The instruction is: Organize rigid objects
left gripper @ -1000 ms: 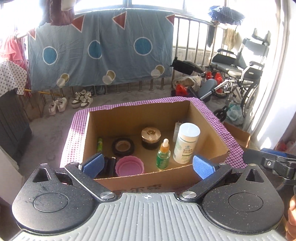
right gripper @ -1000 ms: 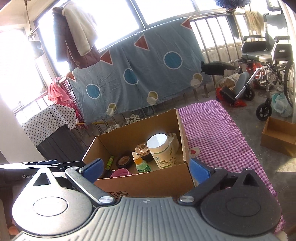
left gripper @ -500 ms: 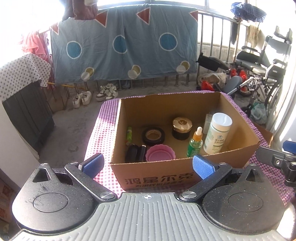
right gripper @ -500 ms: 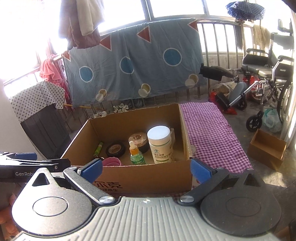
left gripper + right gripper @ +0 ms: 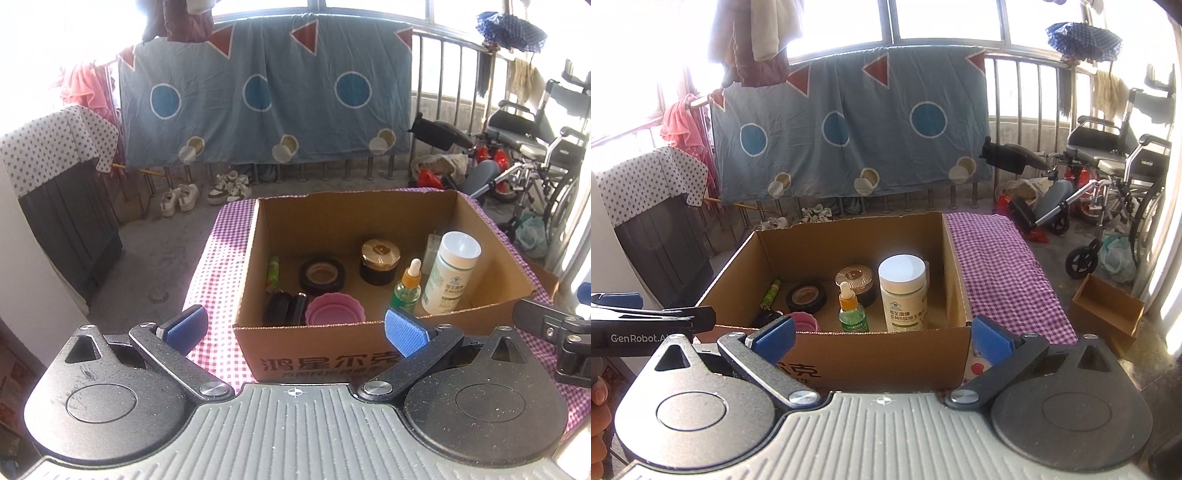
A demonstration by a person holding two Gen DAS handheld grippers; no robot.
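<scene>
An open cardboard box [image 5: 317, 358] [image 5: 886, 354] stands on a purple checked cloth [image 5: 218, 258] [image 5: 997, 273]. Inside it are a white bottle [image 5: 448, 273] [image 5: 905, 291], a green dropper bottle [image 5: 406, 290] [image 5: 851, 314], a gold-lidded dark jar [image 5: 379, 261] [image 5: 857, 280], a black tape roll [image 5: 322, 276] [image 5: 806, 296], a pink cup [image 5: 334, 310] [image 5: 801, 321], a green tube [image 5: 273, 274] [image 5: 771, 292] and dark cylinders [image 5: 286, 308]. My left gripper [image 5: 293, 330] is open and empty, just short of the box's near wall. My right gripper [image 5: 882, 338] is open and empty too, near the same wall.
A blue patterned sheet [image 5: 266, 92] hangs on a railing behind. A wheelchair [image 5: 532, 155] [image 5: 1115, 177] stands at the right, a small cardboard box [image 5: 1106, 314] on the floor beside the table. Shoes [image 5: 207, 192] lie by the railing. A dark cabinet [image 5: 70, 221] stands at the left.
Both grippers have drawn back and away from the box, so its front wall now shows. The left one has shifted leftward. Both stay open and empty; the box's contents have not moved.
</scene>
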